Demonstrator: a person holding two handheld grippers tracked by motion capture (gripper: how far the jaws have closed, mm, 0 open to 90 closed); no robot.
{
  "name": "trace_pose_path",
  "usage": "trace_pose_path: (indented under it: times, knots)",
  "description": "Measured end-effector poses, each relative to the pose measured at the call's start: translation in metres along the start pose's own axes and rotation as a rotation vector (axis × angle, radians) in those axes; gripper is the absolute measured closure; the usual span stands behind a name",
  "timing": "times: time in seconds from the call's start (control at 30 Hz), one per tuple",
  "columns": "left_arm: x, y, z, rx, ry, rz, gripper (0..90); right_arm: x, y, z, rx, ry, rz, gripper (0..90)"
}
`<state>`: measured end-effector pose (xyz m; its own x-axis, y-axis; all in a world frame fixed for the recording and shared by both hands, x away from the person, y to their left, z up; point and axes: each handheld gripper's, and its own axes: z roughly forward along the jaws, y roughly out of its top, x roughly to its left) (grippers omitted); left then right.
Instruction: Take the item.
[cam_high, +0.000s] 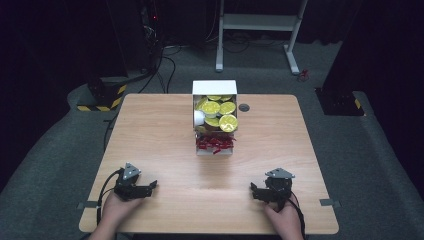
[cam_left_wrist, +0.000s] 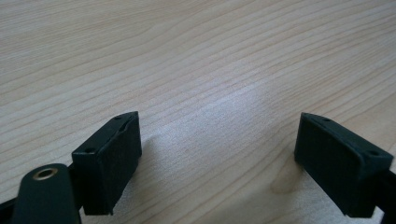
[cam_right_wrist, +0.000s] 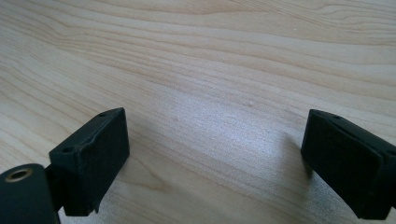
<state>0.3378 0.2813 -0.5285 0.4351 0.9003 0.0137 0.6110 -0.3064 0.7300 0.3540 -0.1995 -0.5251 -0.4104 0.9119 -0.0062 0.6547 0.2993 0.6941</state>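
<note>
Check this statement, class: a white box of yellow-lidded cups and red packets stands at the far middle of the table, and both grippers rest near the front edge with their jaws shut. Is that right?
One thing is wrong: the jaws are open, not shut. The left gripper view and the right gripper view each show bare table between the jaws. The white box, yellow-lidded cups and red packets are as stated.

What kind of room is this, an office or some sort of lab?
Most likely a lab set up for recording. A person holds a cabled gripper in each hand at a bare wooden table, dark curtains hang all round, and a white box of yellow-lidded cups sits ready.
</note>
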Motion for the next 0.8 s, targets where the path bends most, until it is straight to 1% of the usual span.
trace_pose_path:
  times: [0.03,0.1,0.23,0.3,0.43,0.5,0.57,0.6,0.63,0.67,0.7,0.73,0.77,0.8]
  knots:
    - [0.0,0.0,0.0,0.004,0.001,0.0,15.4,0.0,0.0,0.0,0.0,0.001,-0.002,7.7]
    - [-0.001,0.001,-0.001,0.006,0.003,0.024,15.1,-0.001,0.0,-0.001,0.001,0.01,-0.006,7.8]
    - [-0.002,0.003,-0.001,-0.003,-0.002,0.038,15.1,-0.002,-0.001,-0.001,0.001,0.015,-0.014,7.7]
    - [-0.002,0.003,-0.002,-0.01,-0.013,0.02,15.2,-0.005,-0.001,-0.002,0.005,0.017,-0.023,7.8]
    - [0.0,0.004,-0.004,-0.023,-0.05,-0.006,15.8,-0.013,-0.004,-0.005,0.006,0.007,-0.017,7.9]
    - [-0.001,0.004,-0.005,-0.034,-0.055,-0.005,15.8,-0.017,-0.005,-0.006,0.007,0.002,-0.004,7.9]
    - [-0.001,0.005,-0.006,-0.041,-0.063,-0.004,15.8,-0.02,-0.006,-0.007,0.006,0.0,-0.006,7.9]
    - [-0.001,0.005,-0.006,-0.05,-0.07,-0.011,15.8,-0.021,-0.006,-0.008,0.008,0.0,-0.002,7.9]
    - [-0.001,0.005,-0.007,-0.055,-0.072,-0.014,15.8,-0.023,-0.007,-0.009,0.01,-0.001,0.005,7.9]
    - [-0.001,0.005,-0.007,-0.068,-0.067,-0.008,15.8,-0.025,-0.008,-0.009,0.005,-0.002,-0.006,8.0]
    - [-0.001,0.005,-0.007,-0.077,-0.067,-0.012,16.1,-0.026,-0.009,-0.009,0.002,-0.001,-0.005,8.1]
    - [0.0,0.006,-0.008,-0.087,-0.062,-0.008,16.0,-0.027,-0.01,-0.01,0.001,0.0,-0.002,8.3]
    - [-0.001,0.006,-0.008,-0.093,-0.065,-0.019,16.0,-0.027,-0.01,-0.01,0.001,0.0,-0.002,8.3]
    - [-0.001,0.007,-0.008,-0.097,-0.068,-0.02,16.1,-0.027,-0.01,-0.011,0.0,0.002,-0.002,8.3]
